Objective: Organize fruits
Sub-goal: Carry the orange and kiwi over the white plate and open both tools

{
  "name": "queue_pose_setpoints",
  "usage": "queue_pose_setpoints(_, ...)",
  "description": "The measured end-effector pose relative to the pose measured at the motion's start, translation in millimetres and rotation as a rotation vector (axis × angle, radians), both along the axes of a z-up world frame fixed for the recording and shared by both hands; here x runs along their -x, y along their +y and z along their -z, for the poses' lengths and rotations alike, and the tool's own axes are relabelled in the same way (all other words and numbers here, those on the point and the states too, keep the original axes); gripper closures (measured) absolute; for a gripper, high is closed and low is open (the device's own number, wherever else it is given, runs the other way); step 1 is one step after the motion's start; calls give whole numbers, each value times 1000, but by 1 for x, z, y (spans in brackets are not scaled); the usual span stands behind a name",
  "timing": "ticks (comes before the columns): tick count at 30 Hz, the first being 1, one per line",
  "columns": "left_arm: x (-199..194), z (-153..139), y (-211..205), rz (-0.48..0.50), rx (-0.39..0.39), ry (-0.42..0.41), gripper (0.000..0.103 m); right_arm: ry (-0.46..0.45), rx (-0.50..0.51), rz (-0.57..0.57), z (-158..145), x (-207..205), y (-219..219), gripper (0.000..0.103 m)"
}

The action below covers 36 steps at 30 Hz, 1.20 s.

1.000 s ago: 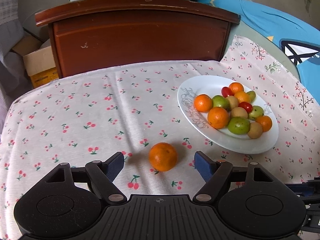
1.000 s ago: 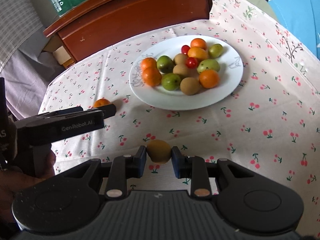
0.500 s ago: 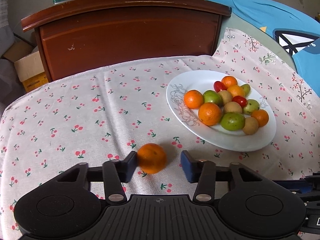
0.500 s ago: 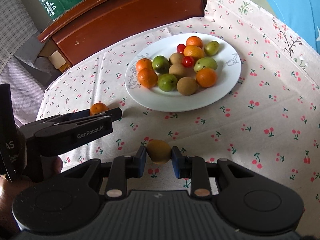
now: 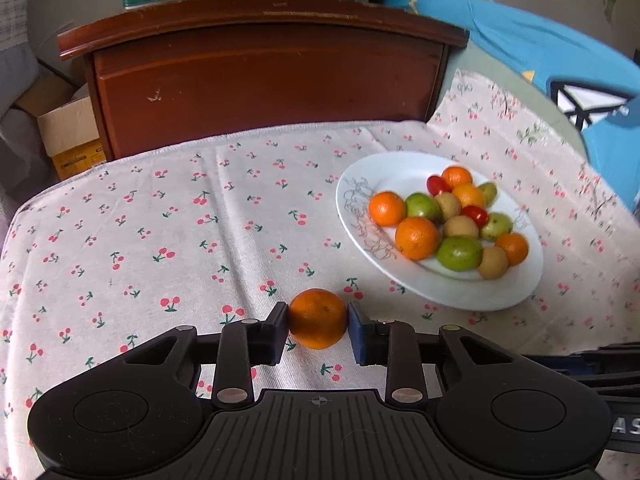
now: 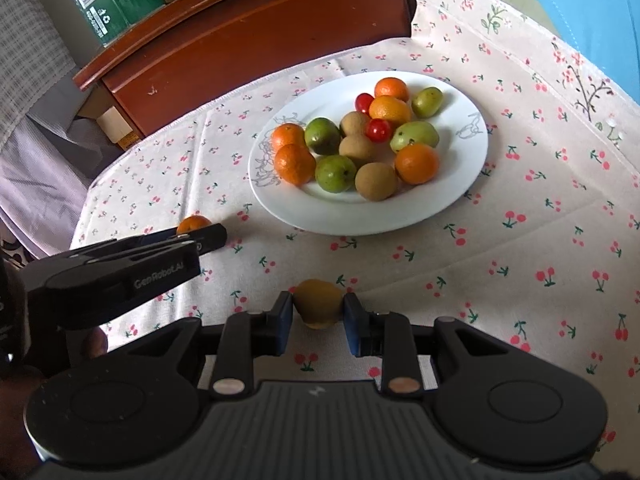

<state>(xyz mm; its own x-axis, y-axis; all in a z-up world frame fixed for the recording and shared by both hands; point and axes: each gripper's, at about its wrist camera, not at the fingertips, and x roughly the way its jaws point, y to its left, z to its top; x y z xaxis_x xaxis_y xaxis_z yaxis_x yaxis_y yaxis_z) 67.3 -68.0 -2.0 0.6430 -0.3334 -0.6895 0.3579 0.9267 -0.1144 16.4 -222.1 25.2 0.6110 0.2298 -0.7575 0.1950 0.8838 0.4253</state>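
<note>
Grippers are angled down at the cherry-print tablecloth (image 5: 168, 216). Left gripper (image 5: 318, 330) jaws have just been closing and are now pressed on an orange (image 5: 318, 319) resting on the cloth, near the white plate (image 5: 460, 300) of fruit. Right gripper (image 6: 318, 314) is clamped on a yellow-brown fruit (image 6: 319, 303). In the right wrist view, the orange is mostly hidden behind the left gripper; a hand (image 6: 94, 344) is partly seen only there.

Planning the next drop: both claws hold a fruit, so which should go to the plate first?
Right, probably. The right claw grips the yellow-brown fruit nearer the plate; the left claw, whose jaws just closed on the orange, sits farther off.
</note>
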Motion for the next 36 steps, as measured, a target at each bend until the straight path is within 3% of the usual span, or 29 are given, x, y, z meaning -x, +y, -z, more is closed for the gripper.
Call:
queue_pose_setpoints(13,24,-37,8,19,71,-53,74,-119,-37,-43,-18,6,-9,76)
queue_pose_setpoints(22,26,-54,2,35,101,-85,74,-202,-53,34,-40,5,-35,76)
queue_pose_setpoints(29,16,-71,-5,49,131,-93,74,-272,-56,89,-61,6,-57,76)
queue_pose_setpoints(36,-10,-72,-18,75,134,-78,74,-265,-65,132,-63,-8,-71,76)
